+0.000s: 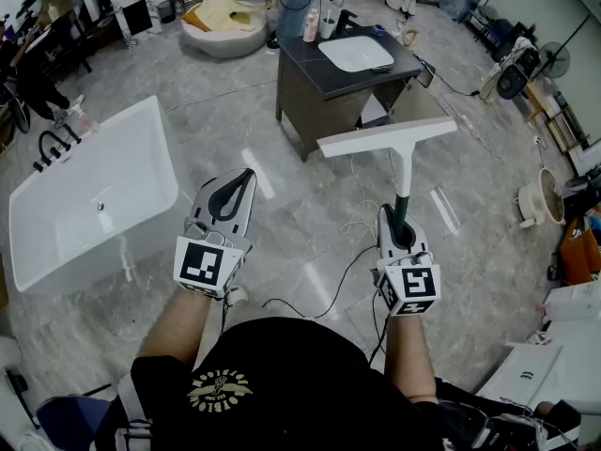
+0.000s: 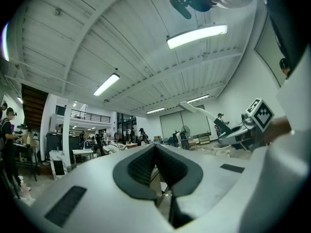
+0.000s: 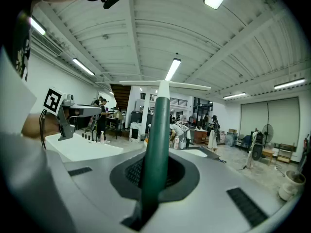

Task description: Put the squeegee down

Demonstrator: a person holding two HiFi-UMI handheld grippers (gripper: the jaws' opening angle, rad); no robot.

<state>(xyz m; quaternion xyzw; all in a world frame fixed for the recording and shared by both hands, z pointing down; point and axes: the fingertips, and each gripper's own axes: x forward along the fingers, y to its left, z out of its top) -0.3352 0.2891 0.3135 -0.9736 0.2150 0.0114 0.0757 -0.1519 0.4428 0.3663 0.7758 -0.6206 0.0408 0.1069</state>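
Note:
The squeegee has a dark green handle and a long white blade. It is held up in the air, blade on top. My right gripper is shut on the lower part of the handle. In the right gripper view the green handle rises between the pads of the right gripper to the white blade. My left gripper hovers to the left, shut with nothing in it; its pads meet. The left gripper view shows the squeegee off to the right.
A white bathtub stands on the marble floor at left. A dark vanity cabinet with a white basin is ahead. Cables trail on the floor below the grippers. A small fan and boxes sit at right.

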